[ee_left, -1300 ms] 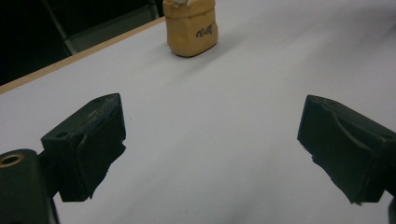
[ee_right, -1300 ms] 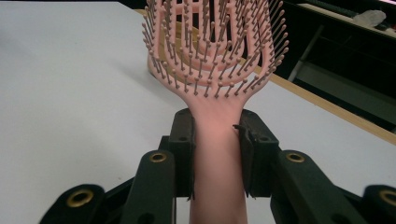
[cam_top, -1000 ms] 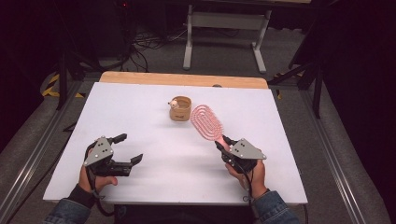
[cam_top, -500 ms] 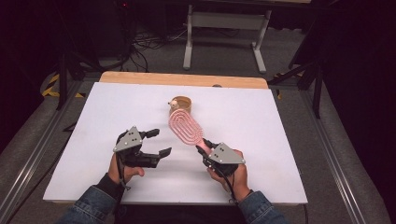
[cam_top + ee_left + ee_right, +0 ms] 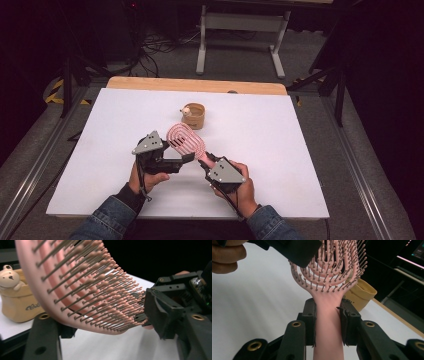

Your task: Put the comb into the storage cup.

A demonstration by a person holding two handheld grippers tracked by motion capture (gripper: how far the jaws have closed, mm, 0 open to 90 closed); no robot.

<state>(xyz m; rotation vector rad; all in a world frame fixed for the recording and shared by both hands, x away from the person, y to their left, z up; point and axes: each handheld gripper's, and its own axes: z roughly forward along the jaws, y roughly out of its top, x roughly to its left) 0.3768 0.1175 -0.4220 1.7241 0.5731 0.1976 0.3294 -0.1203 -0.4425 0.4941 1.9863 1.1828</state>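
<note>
- The hairbrush (image 5: 329, 307) looks like smooth pink plastic with a soft matt sheen; its thin grey bristles (image 5: 100, 297) end in small rounded pink tips.
- The cup (image 5: 17, 305) appears to be matt tan ceramic, with a smooth cream bear figure (image 5: 8, 277) on its rim.
- The left gripper (image 5: 172, 161) and right gripper (image 5: 327, 322) have matt black plastic jaws with brass-coloured inserts.
- The table (image 5: 300, 150) top is matt white; its far edge looks like pale wood.
- The sleeve (image 5: 107, 220) is blue denim cloth.

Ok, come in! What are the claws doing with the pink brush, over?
Right gripper clamped on pink hairbrush handle. Left gripper has just been closing around the brush head, grip unconfirmed. Bear cup stands behind, apart. Nothing in the way.
</note>
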